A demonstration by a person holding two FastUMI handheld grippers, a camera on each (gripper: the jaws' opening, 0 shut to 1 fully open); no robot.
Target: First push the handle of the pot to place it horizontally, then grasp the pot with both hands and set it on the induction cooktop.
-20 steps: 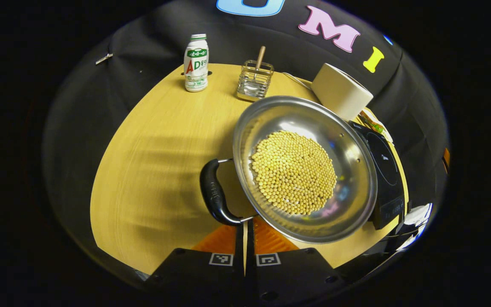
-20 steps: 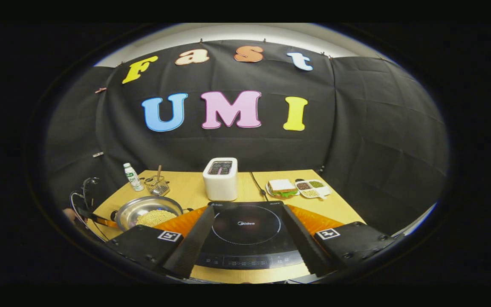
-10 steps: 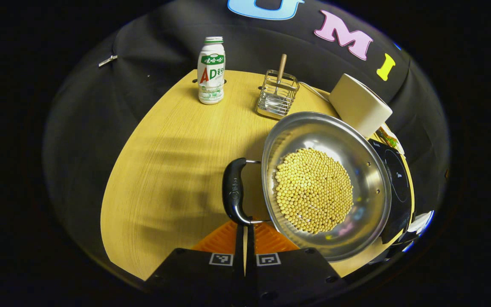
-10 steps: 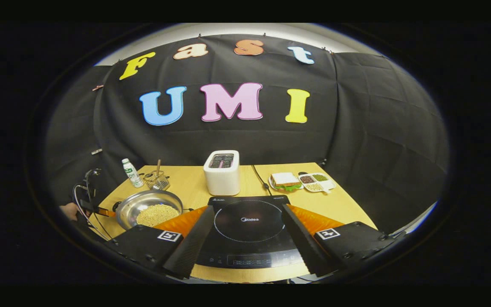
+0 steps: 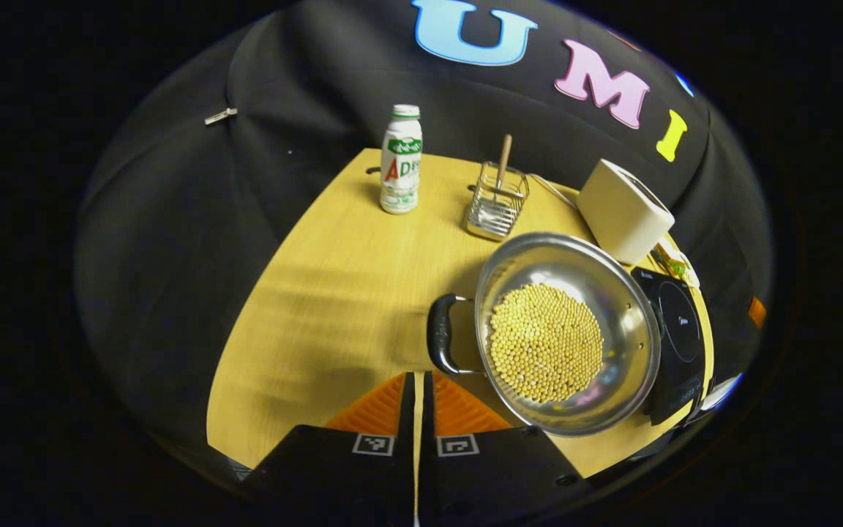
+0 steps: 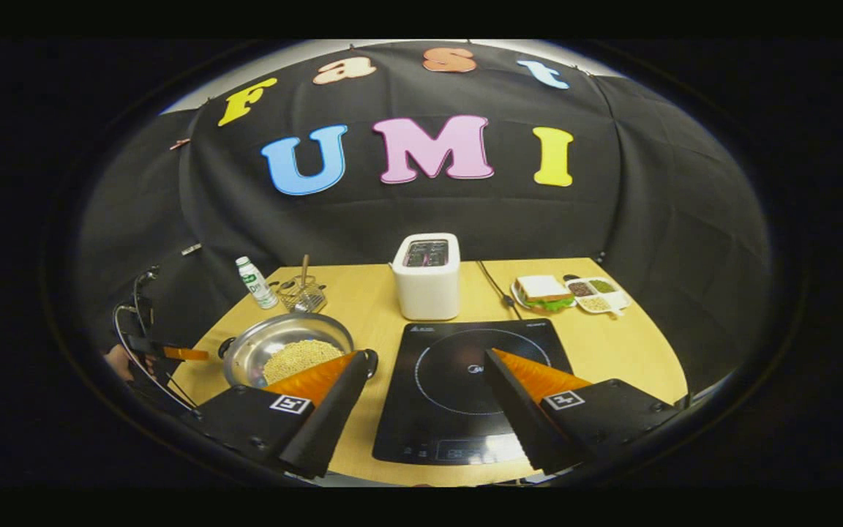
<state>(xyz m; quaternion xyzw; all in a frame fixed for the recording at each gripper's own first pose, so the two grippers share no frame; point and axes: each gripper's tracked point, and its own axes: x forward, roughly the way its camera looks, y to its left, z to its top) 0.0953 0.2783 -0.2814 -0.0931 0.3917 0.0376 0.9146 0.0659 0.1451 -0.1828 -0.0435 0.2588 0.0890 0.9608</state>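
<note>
Here the pot point(image 5: 568, 333), a shallow steel pan with a bed of yellow beans point(image 5: 546, 342) in its bottom, stands on the wooden table point(image 5: 334, 293), just left of the induction cooktop point(image 6: 469, 388) and not on it. In the left gripper view its black loop handle point(image 5: 440, 344) points toward the camera side of the table, and the left gripper point(image 5: 418, 380) sits just short of it with its two fingers pressed together, nothing between them; the fingertips lie close below the handle's near end, and whether they touch it cannot be told. The pot's far rim comes close to the cooktop's edge, which shows dark at the right of that view.

In the right gripper view the right gripper point(image 6: 425, 366) hangs spread wide above the near part of the table, gripping nothing. Its one finger reaches up beside the pot's other handle point(image 6: 372, 360), which faces the cooktop, while the other finger lies over the cooktop's glass. The pot point(image 6: 286, 355) sits to the left of that gripper. The left gripper point(image 6: 173, 353) shows farther off at the table's left edge, held in a hand point(image 6: 118, 360).

Behind the pot stand a white bottle point(image 5: 401, 159), a wire holder point(image 5: 496, 205) with a wooden stick in it, and a white toaster point(image 6: 427, 274). A sandwich plate point(image 6: 542, 291) and a divided dish point(image 6: 597, 294) lie at the far right.
</note>
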